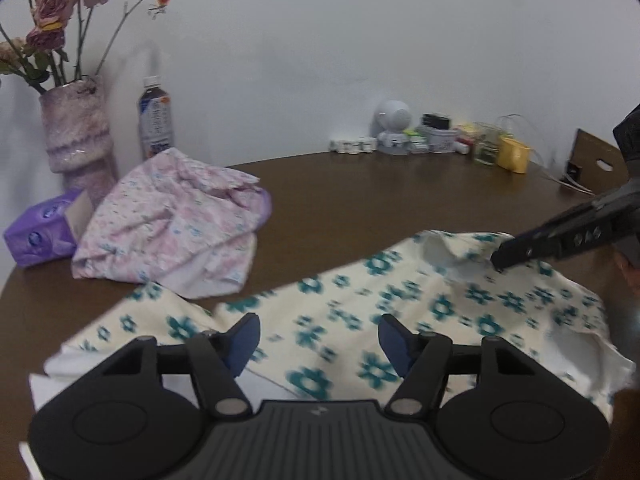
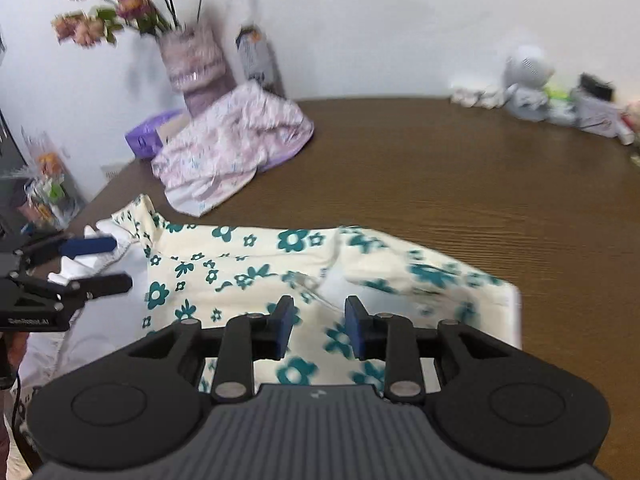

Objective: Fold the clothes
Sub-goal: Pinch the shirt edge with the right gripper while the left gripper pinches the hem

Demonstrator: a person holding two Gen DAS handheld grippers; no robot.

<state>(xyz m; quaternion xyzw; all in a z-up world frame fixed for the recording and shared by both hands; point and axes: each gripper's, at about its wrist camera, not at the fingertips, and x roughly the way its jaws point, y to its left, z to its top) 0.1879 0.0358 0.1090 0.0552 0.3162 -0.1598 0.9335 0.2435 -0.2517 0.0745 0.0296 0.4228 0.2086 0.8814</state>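
- Your left gripper [image 1: 319, 340] hangs over the near half of the cream shirt with teal flowers [image 1: 400, 308]; its jaws stand wide apart with nothing between them.
- Your right gripper [image 2: 318, 326] hovers over the same shirt, jaws parted by a narrower gap, no cloth pinched.
- The shirt lies spread on the brown table [image 2: 440, 168], rumpled, with one edge turned over at 2 o'clock in the right wrist view. No tidy fold shows.
- The pink flowered garment [image 1: 172, 216] sits in a loose heap at 10 o'clock, just beside the vase [image 1: 76, 136] and the purple tissue pack [image 1: 40, 232].
- Judgement: both garments look unfolded, so most of the folding seems left.
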